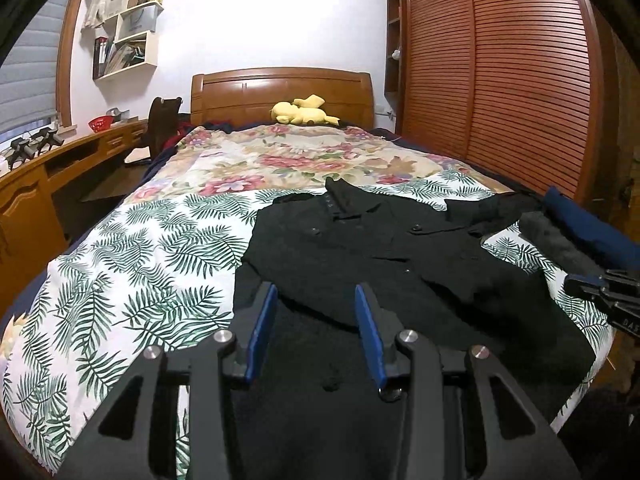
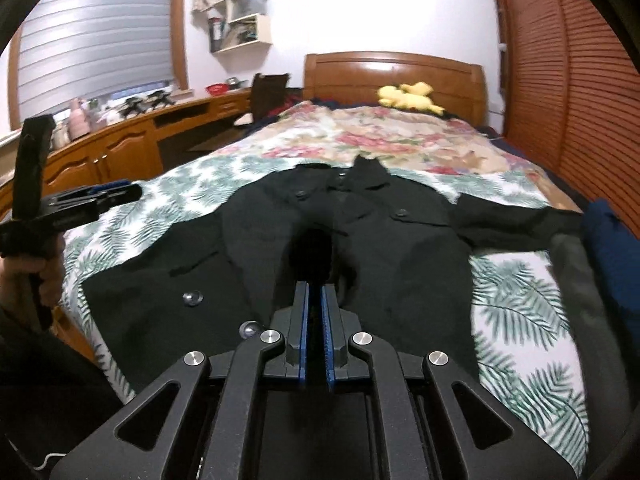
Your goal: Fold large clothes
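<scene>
The black coat (image 2: 360,248) lies spread on the bed (image 1: 132,248), collar toward the headboard (image 1: 280,92). The right gripper (image 2: 316,292) is pinched together on a raised fold of coat; the left gripper (image 1: 316,296) stands apart, empty, over the hem. With only one thin pinch, the heavy cloth could slip free or drag crooked.

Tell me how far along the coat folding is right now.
Done: the black coat lies buttoned and spread on the bed, its left sleeve apparently folded in. In hand: nothing clearly; the right gripper is shut above the coat with no cloth visibly pinched, and the left gripper is open over its hem. Left: the other sleeve still sticks out, and the body is unfolded.
</scene>
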Demonstrator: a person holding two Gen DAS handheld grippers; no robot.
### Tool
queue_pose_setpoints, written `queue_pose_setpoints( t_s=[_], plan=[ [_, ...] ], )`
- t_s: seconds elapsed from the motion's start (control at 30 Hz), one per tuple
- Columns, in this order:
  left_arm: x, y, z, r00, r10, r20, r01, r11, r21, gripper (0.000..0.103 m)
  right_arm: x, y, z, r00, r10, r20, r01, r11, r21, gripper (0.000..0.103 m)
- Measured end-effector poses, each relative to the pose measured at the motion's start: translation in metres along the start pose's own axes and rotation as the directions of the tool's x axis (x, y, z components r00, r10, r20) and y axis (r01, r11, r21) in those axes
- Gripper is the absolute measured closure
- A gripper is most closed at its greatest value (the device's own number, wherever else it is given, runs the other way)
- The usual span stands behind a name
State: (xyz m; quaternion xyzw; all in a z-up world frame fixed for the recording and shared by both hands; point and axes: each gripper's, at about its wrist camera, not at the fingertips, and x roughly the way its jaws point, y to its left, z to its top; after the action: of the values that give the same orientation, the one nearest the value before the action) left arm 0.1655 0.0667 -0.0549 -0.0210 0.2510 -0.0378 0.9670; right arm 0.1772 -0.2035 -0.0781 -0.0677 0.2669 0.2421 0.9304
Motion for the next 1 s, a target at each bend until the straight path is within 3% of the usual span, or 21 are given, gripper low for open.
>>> queue_pose_setpoints(
  t_s=[0.27,0.3,0.37,0.4,0.43,0.5,0.57,0.67,0.7,0.73,0.77,0.8,1.0],
  plan=[
    [0.002,-0.008,0.002,1.0,-0.014,-0.005,0.015,1.0,0.012,0.064,0.003,-0.017,-0.007,0.999,-0.041,-0.033,0.042,0.999,0.024,0.099],
    [0.002,-0.009,0.002,1.0,-0.016,-0.005,0.016,1.0,0.012,0.064,0.006,-0.016,-0.007,0.998,-0.051,-0.036,0.052,0.998,0.022,0.092],
    [0.002,-0.011,0.002,1.0,-0.021,-0.006,0.021,1.0,0.015,0.064,0.013,-0.014,-0.008,0.997,-0.072,-0.041,0.073,0.997,0.012,0.064],
    [0.003,-0.012,0.002,1.0,-0.022,-0.007,0.022,1.0,0.017,0.064,0.018,-0.014,-0.01,0.997,-0.068,-0.049,0.069,0.998,0.011,0.043],
    [0.003,-0.014,0.001,1.0,-0.024,-0.008,0.024,0.999,0.021,0.064,0.023,-0.016,-0.011,0.996,-0.064,-0.057,0.065,0.998,0.014,0.038],
    [0.004,-0.017,0.001,1.0,-0.026,-0.01,0.027,0.999,0.027,0.064,0.035,-0.022,-0.016,0.993,-0.077,-0.087,0.079,0.997,0.021,0.038],
    [0.004,-0.019,0.001,0.999,-0.031,-0.014,0.032,0.999,0.031,0.064,0.054,-0.037,-0.023,0.986,-0.081,-0.146,0.091,0.994,0.06,0.038],
    [0.006,-0.024,0.0,0.999,-0.038,-0.019,0.039,0.998,0.04,0.064,0.075,-0.058,-0.034,0.975,-0.024,-0.221,0.055,0.989,0.135,0.038],
    [0.007,-0.025,0.0,0.999,-0.039,-0.02,0.04,0.998,0.043,0.064,0.078,-0.06,-0.037,0.972,-0.006,-0.236,0.042,0.988,0.15,0.043],
    [0.007,-0.026,-0.001,0.999,-0.04,-0.021,0.041,0.998,0.047,0.064,0.081,-0.062,-0.041,0.969,0.03,-0.246,0.013,0.985,0.17,0.058],
    [0.007,-0.027,-0.001,0.999,-0.041,-0.023,0.042,0.998,0.05,0.064,0.081,-0.061,-0.041,0.969,0.048,-0.244,-0.005,0.985,0.174,0.068],
    [0.008,-0.028,-0.001,0.999,-0.041,-0.023,0.042,0.998,0.052,0.064,0.078,-0.058,-0.041,0.97,0.072,-0.232,-0.034,0.986,0.162,0.09],
    [0.006,-0.026,0.001,0.999,-0.043,-0.014,0.044,0.998,0.041,0.064,0.029,-0.043,-0.019,0.996,0.057,-0.063,-0.052,0.995,0.082,0.098]
  ],
)
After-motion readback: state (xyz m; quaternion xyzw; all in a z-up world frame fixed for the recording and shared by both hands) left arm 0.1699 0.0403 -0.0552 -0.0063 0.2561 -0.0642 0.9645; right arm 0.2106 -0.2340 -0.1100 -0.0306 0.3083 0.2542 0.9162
